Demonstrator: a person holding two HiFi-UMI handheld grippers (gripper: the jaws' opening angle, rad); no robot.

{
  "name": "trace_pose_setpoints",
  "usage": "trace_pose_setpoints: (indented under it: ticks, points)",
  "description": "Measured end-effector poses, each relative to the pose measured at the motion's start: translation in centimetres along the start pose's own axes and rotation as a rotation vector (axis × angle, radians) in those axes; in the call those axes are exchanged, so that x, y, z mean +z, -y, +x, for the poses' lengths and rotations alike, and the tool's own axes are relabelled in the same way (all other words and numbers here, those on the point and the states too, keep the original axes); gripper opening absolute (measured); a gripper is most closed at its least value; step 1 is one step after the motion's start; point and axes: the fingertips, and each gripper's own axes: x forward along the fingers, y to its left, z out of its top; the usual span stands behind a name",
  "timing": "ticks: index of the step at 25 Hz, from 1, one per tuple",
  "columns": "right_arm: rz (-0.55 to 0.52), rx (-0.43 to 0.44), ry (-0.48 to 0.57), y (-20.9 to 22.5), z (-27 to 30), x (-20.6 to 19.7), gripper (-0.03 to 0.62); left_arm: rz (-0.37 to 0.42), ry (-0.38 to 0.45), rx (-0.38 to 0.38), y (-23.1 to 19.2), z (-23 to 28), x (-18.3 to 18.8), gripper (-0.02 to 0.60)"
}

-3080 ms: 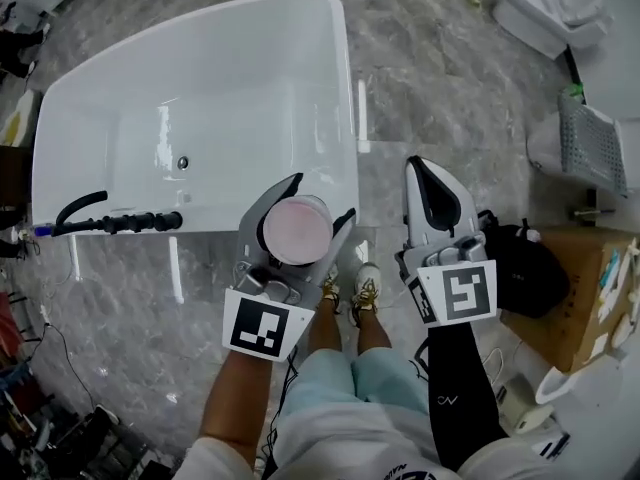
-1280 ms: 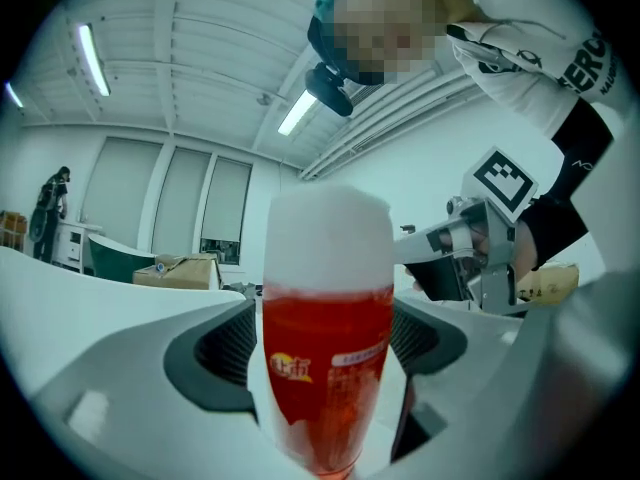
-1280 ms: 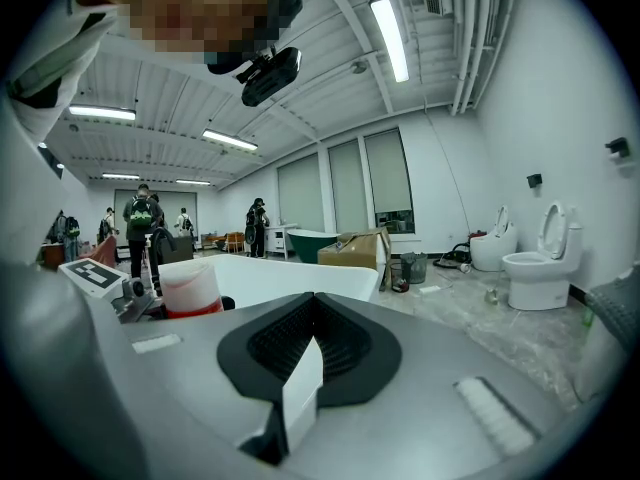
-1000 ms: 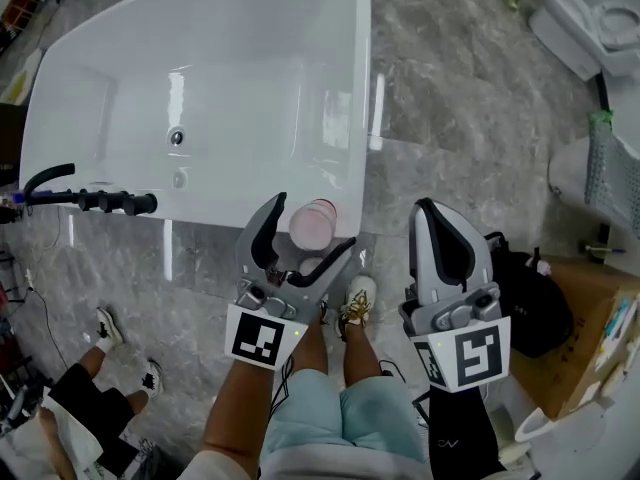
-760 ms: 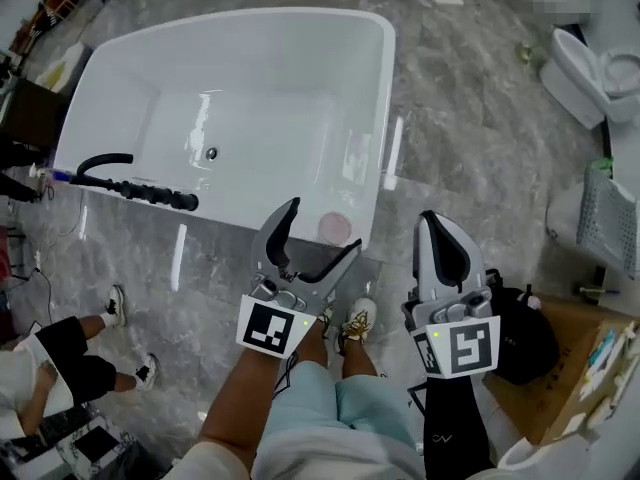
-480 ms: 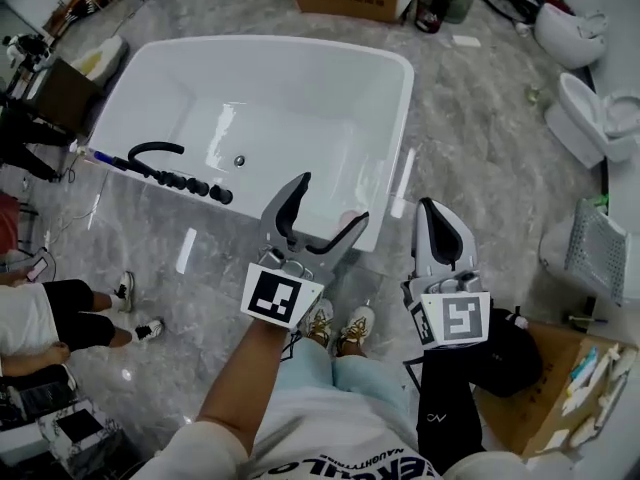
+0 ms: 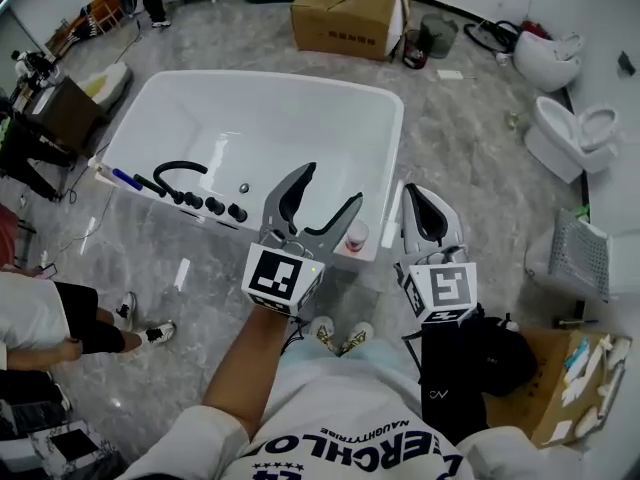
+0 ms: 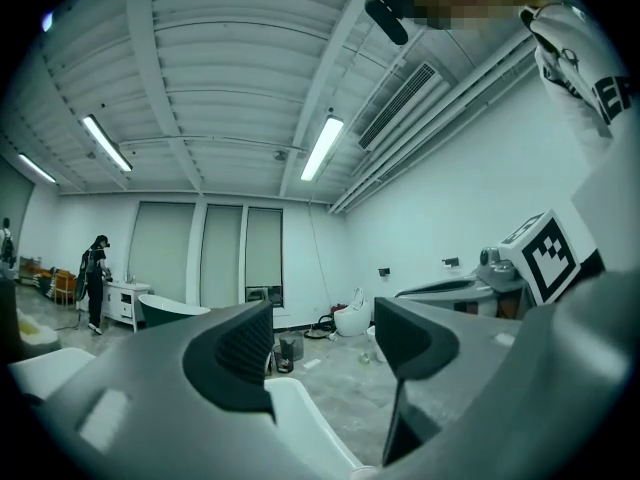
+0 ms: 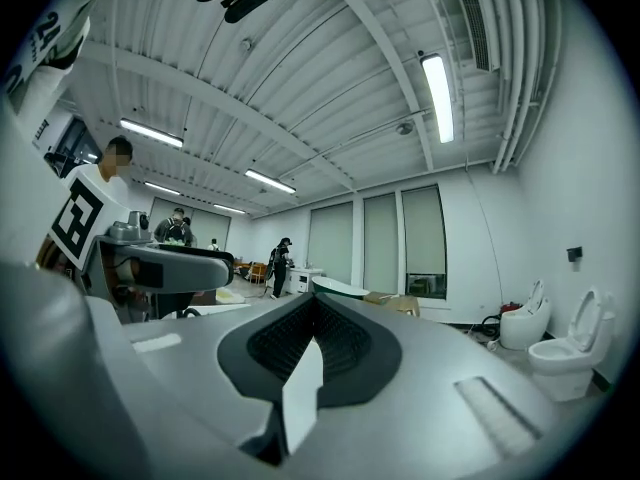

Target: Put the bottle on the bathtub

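The white bathtub fills the middle of the head view. A bottle with a pale pink top stands upright on the tub's near rim, close to its right corner. My left gripper is held above the rim just left of the bottle, open and with nothing between its jaws. In the left gripper view the left gripper points out across the room, its jaws apart. My right gripper is shut and empty to the right of the tub's corner. The right gripper view shows the right gripper with its pads pressed together.
A black tap with a hose sits on the tub's left rim. Cardboard boxes stand beyond the tub. Toilets and a grey basket are at the right. A black bag lies by my feet. A person stands at the left.
My left gripper let go of the bottle on the tub's rim, opened and drew back from it. The head view has risen and now takes in more of the room.
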Motion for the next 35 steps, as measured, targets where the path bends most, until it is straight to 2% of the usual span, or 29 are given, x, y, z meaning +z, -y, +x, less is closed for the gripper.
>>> trace_pose_setpoints:
  ticks: [2, 4, 5, 6, 7, 8, 35]
  points:
    - [-0.015, 0.003, 0.01, -0.6, 0.4, 0.9, 0.031, 0.001, 0.004, 0.001, -0.6, -0.4, 0.7, 0.314]
    - [-0.026, 0.004, 0.02, -1.2, 0.8, 1.7, 0.03, 0.006, 0.011, 0.009, -1.2, -0.8, 1.4, 0.262]
    - [-0.031, 0.004, 0.025, -1.4, 0.9, 2.0, 0.029, 0.012, 0.012, 0.021, -1.6, -0.9, 1.7, 0.219]
    - [-0.035, 0.004, 0.029, -1.6, 1.0, 2.3, 0.029, 0.02, 0.013, 0.039, -2.0, -1.1, 1.9, 0.134]
    - [-0.037, 0.003, 0.034, -1.7, 1.1, 2.5, 0.029, 0.027, 0.014, 0.058, -2.3, -1.3, 2.0, 0.018]
    - [-0.04, 0.003, 0.037, -1.9, 1.2, 2.8, 0.029, 0.031, 0.016, 0.07, -2.6, -1.4, 2.2, 0.002]
    - [-0.077, -0.012, 0.06, -3.6, 1.4, 3.5, 0.028, 0.014, 0.03, 0.061, -3.9, -2.2, 2.8, 0.0]
